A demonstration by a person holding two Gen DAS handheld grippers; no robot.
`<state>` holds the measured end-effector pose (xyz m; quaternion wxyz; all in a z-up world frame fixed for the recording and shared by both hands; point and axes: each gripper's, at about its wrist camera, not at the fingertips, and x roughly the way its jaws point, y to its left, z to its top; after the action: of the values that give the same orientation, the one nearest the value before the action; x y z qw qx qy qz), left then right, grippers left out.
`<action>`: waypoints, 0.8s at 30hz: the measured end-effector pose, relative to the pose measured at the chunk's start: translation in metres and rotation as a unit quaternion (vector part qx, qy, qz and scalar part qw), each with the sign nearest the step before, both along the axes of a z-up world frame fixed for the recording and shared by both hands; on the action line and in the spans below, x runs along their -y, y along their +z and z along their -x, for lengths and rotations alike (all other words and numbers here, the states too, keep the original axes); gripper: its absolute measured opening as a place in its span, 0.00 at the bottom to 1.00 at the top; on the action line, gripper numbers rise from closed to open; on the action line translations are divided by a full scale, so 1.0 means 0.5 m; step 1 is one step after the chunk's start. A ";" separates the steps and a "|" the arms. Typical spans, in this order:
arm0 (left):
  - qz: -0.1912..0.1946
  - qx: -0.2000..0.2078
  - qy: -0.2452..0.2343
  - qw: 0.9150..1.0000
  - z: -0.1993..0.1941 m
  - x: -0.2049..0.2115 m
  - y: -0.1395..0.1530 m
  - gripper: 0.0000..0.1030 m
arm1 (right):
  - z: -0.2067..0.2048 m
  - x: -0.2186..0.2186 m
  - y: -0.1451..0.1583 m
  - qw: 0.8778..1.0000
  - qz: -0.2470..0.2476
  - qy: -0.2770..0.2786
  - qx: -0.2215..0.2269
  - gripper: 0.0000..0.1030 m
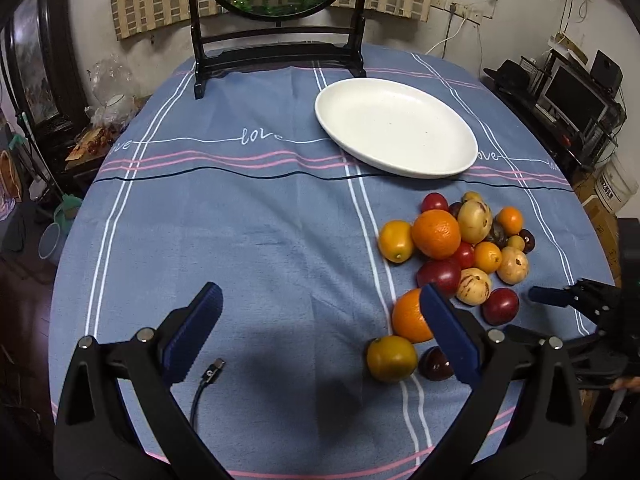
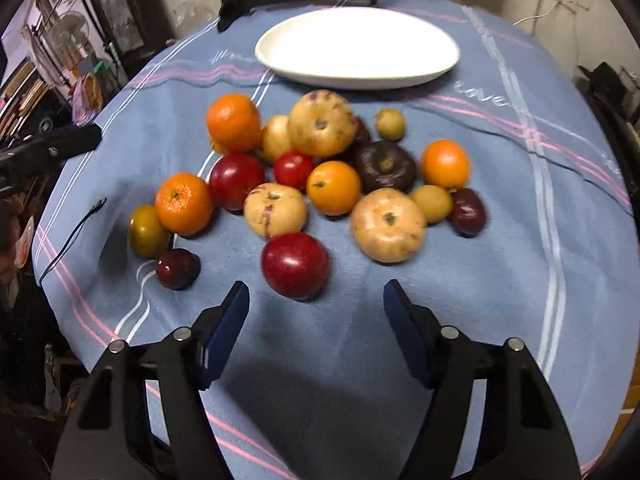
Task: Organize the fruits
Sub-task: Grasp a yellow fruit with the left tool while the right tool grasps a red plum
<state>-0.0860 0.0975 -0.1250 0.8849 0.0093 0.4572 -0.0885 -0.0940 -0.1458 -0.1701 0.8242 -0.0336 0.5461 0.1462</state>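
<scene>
White plate (image 1: 400, 128) bare; nothing sorted yet. Fruit pile (image 2: 320, 176) on tablecloth (image 1: 240, 220), just before plate. Left gripper (image 1: 320, 332) wide, empty. Right gripper (image 2: 316, 312) apart, empty, red plum (image 2: 295, 265) just ahead. All fruit left.

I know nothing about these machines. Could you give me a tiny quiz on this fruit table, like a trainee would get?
1. True or false: the white plate already holds fruit.
2. Which is nearest the right claw? A) red fruit B) orange C) dark purple fruit
3. Fill in: a black ____ lies on the cloth near the left claw.

Key: 1 false; 2 A; 3 cable.
</scene>
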 end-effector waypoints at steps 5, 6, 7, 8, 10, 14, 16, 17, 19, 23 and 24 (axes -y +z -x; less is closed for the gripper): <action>0.000 -0.008 -0.011 1.000 0.016 -0.002 -0.003 0.97 | -0.015 -0.022 -0.023 1.000 0.001 0.026 -0.015 0.44; -0.002 -0.009 -0.017 1.000 0.019 0.002 -0.005 0.97 | -0.015 -0.021 -0.021 1.000 0.003 0.028 -0.012 0.39; -0.003 -0.009 -0.026 1.000 0.025 0.009 -0.008 0.97 | -0.011 -0.019 -0.019 0.999 -0.001 0.031 -0.011 0.39; -0.004 -0.010 -0.037 0.999 0.031 0.018 -0.009 0.97 | -0.007 -0.012 -0.015 0.999 -0.015 0.036 -0.015 0.39; -0.010 -0.011 -0.061 0.998 0.045 0.039 -0.020 0.97 | 0.001 0.004 -0.008 0.999 -0.033 0.035 -0.015 0.39; -0.041 -0.018 -0.102 0.994 0.061 0.073 -0.061 0.97 | 0.022 0.031 0.001 0.999 -0.038 0.028 -0.020 0.39; -0.053 -0.030 -0.083 0.995 0.050 0.067 -0.088 0.94 | 0.028 0.039 0.004 0.999 -0.040 0.026 -0.020 0.39; -0.056 -0.039 -0.076 0.995 0.042 0.062 -0.098 0.92 | 0.031 0.044 0.007 0.999 -0.041 0.025 -0.019 0.39; -0.054 -0.048 -0.075 0.995 0.034 0.061 -0.109 0.90 | 0.031 0.044 0.011 0.999 -0.046 0.021 -0.017 0.39; -0.049 -0.051 -0.093 0.993 0.029 0.078 -0.120 0.90 | 0.030 0.039 0.009 0.999 -0.044 0.020 -0.018 0.39; -0.044 -0.057 -0.095 0.993 0.028 0.081 -0.123 0.90 | 0.029 0.039 0.008 0.999 -0.044 0.019 -0.019 0.39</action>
<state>-0.0999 0.0572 -0.1864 0.8439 0.0867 0.5070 -0.1523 -0.1087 -0.1654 -0.1661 0.8117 -0.0051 0.5536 0.1862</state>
